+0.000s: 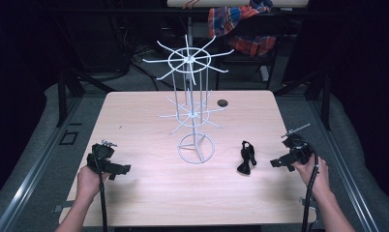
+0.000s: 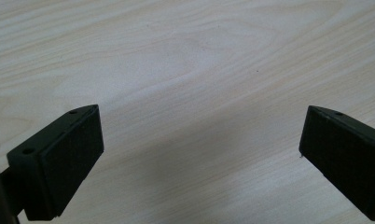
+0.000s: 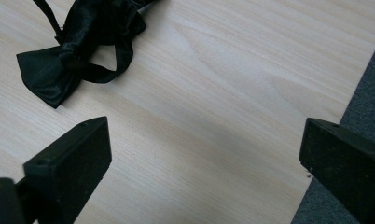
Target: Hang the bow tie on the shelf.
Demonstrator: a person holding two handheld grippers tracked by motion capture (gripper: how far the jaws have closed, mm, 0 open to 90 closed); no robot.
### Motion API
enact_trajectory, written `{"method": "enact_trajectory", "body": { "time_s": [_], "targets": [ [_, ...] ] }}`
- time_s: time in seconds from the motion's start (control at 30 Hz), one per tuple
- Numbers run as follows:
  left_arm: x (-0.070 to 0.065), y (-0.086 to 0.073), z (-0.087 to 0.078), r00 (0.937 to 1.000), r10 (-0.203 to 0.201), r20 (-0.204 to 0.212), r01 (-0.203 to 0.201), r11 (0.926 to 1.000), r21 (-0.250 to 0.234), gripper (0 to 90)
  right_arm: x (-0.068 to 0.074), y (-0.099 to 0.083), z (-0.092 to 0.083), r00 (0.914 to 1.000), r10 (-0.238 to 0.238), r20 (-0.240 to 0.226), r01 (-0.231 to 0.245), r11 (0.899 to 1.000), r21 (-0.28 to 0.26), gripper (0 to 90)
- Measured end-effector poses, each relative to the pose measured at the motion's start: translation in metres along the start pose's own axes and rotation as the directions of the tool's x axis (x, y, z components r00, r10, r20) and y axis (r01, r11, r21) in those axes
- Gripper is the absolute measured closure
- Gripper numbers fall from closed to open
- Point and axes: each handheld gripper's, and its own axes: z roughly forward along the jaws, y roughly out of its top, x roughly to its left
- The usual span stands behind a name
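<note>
One pale wooden table (image 1: 149, 193) with a fine straight grain carries one white wire rack (image 1: 192, 104) and one black bow tie (image 1: 246, 157), and two black grippers are held over it. The rack stands at the centre of the table, a thin upright post on a round wire foot, with two tiers of spokes, the upper tier wider and ringed by a wire circle, the lower tier smaller; each spoke ends in a small upturned hook. The bow tie lies flat on the wood at about four o'clock from the rack's foot, just beside it but apart; in the right gripper view the bow tie (image 3: 83, 42) is glossy satin-like cloth, crumpled, with one fanned wing and a narrow looped strap. One small dark round spot (image 1: 223, 102) sits on the table at about one o'clock from the rack's foot. The left gripper (image 1: 116, 169) is held at about eight o'clock from the rack near the table's left edge, its jaws wide apart over bare wood, holding nothing, as the left gripper view confirms. The right gripper (image 1: 278, 162) is at about four o'clock near the right edge, just beyond the bow tie, its two blocky matte jaws also spread wide and empty. Beyond the table hangs one plaid cloth (image 1: 236, 21) in red, blue and orange.
</note>
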Motion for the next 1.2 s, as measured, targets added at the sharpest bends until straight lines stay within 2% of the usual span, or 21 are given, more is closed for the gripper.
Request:
{"method": "enact_trajectory", "body": {
  "time_s": [0.03, 0.07, 0.13, 0.23, 0.27, 0.3, 0.33, 0.4, 0.43, 0.47, 0.63, 0.8, 0.83, 0.9, 1.0, 1.03, 1.1, 1.2],
  "targets": [
    [0.0, 0.0, 0.0, 1.0, 0.0, 0.0, 0.0, 1.0, 0.0, 0.0, 0.0, 0.0, 0.0, 1.0, 0.0, 0.0, 0.0, 1.0, 0.0, 0.7],
    [0.0, 0.0, 0.0, 1.0, 0.001, 0.0, -0.001, 1.0, 0.002, 0.0, 0.002, 0.0, 0.002, 0.9998, 0.02, -0.009, -0.02, 1.0, -0.012, 0.0],
    [0.001, 0.0, 0.001, 1.0, -0.002, -0.001, 0.002, 1.0, 0.003, 0.0, 0.002, 0.001, 0.001, 0.9999, -0.012, -0.005, 0.012, 1.0, 0.013, 0.0],
    [0.001, 0.0, 0.001, 1.0, 0.0, -0.001, 0.0, 1.0, 0.004, 0.0, 0.004, 0.002, 0.001, 0.9998, -0.017, -0.007, 0.017, 1.0, 0.016, 0.0],
    [0.001, 0.0, 0.002, 1.0, -0.002, 0.001, 0.002, 1.0, 0.004, 0.0, 0.005, 0.002, 0.002, 0.9999, -0.008, -0.007, 0.008, 1.0, -0.003, 0.0],
    [0.001, 0.0, 0.002, 1.0, -0.001, -0.001, 0.001, 1.0, 0.004, 0.0, 0.005, 0.003, 0.001, 0.9997, -0.022, -0.007, 0.022, 1.0, 0.012, 0.0],
    [0.001, 0.0, 0.002, 1.0, 0.0, -0.001, 0.0, 1.0, 0.001, 0.0, 0.006, 0.003, 0.0, 0.9998, -0.015, -0.014, 0.015, 1.0, 0.013, 0.0],
    [0.001, -0.001, 0.002, 1.0, 0.004, 0.001, -0.004, 1.0, 0.004, 0.0, 0.005, 0.004, 0.0, 0.9995, -0.031, -0.01, 0.031, 0.999, 0.008, 0.0],
    [0.001, -0.001, 0.002, 1.0, -0.001, 0.0, 0.001, 1.0, 0.001, 0.0, 0.007, 0.004, 0.0, 0.9996, -0.016, -0.024, 0.015, 1.0, -0.005, 0.0],
    [0.002, -0.001, 0.001, 1.0, -0.002, -0.001, 0.002, 1.0, 0.003, 0.0, 0.008, 0.006, -0.002, 0.9992, -0.025, -0.031, 0.025, 1.0, -0.015, 0.0],
    [0.002, -0.001, 0.001, 1.0, 0.002, -0.002, -0.002, 1.0, 0.002, 0.0, 0.011, 0.007, -0.005, 0.9996, -0.024, -0.017, 0.023, 0.999, -0.027, 0.0],
    [0.001, 0.0, 0.002, 1.0, 0.004, -0.002, -0.004, 1.0, 0.003, 0.0, 0.016, 0.01, -0.01, 0.9995, -0.024, -0.019, 0.023, 0.998, -0.065, 0.2],
    [0.001, 0.0, 0.002, 1.0, 0.004, -0.003, -0.004, 1.0, 0.003, 0.0, 0.017, 0.011, -0.011, 0.9996, -0.026, -0.012, 0.025, 0.997, -0.066, 0.7],
    [0.001, 0.0, 0.002, 1.0, 0.003, -0.004, -0.003, 1.0, 0.004, 0.0, 0.02, 0.012, -0.011, 0.9991, -0.033, -0.027, 0.031, 0.996, -0.078, 3.4],
    [0.002, 0.0, 0.002, 1.0, 0.004, -0.005, -0.004, 1.0, 0.004, 0.0, 0.021, 0.014, -0.011, 0.9987, -0.043, -0.028, 0.041, 0.997, -0.067, 5.0],
    [0.002, 0.0, 0.002, 1.0, 0.004, -0.005, -0.004, 1.0, 0.005, 0.0, 0.022, 0.015, -0.01, 0.9981, -0.05, -0.036, 0.047, 0.997, -0.067, 8.5],
    [0.002, 0.0, 0.002, 1.0, 0.005, -0.005, -0.005, 1.0, 0.006, 0.0, 0.023, 0.015, -0.008, 0.9974, -0.056, -0.046, 0.052, 0.995, -0.084, 7.5],
    [0.002, 0.0, 0.003, 1.0, 0.006, -0.006, -0.006, 0.9999, 0.009, 0.0, 0.022, 0.016, -0.006, 0.9964, -0.066, -0.054, 0.062, 0.996, -0.066, 3.7]
  ]
}}
